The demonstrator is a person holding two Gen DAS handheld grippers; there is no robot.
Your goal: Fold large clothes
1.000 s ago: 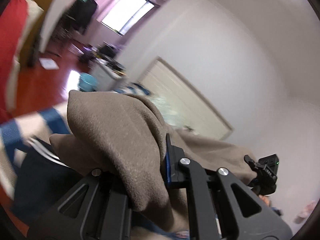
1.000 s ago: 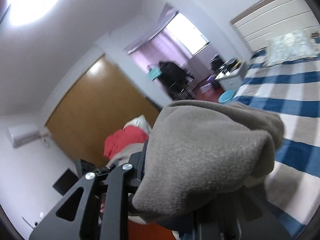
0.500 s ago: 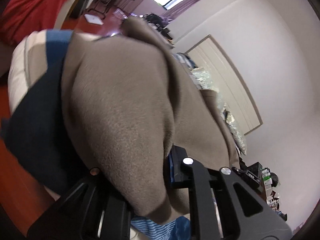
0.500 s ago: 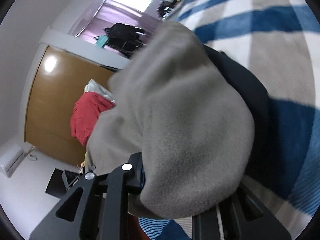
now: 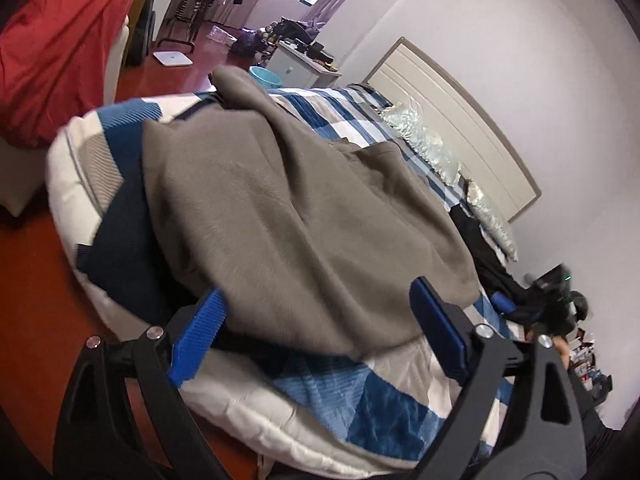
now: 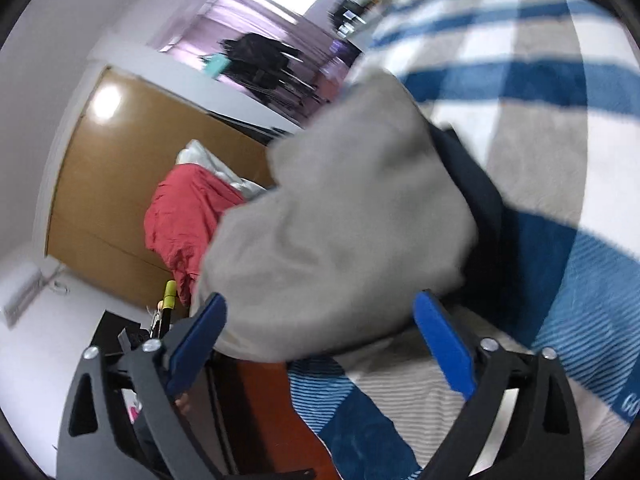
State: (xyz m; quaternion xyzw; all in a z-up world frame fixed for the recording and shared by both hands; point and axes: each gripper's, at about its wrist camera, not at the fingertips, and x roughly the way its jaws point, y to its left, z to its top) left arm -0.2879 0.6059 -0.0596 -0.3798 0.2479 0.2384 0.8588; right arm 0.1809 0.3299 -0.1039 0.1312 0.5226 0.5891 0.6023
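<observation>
Item: grey fleece garment (image 5: 304, 216) | Location: heaped on the bed (image 5: 384, 392) | Change: your left tongs (image 5: 320, 344) and right tongs (image 6: 320, 344) are opening (a second ago both pinched it) | Meaning: fold laid, released.

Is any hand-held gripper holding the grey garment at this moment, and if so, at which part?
Nothing is held. The left hand-held gripper and right hand-held gripper are opening; the grey garment lies between the pads, unpressed, on the bed.
</observation>
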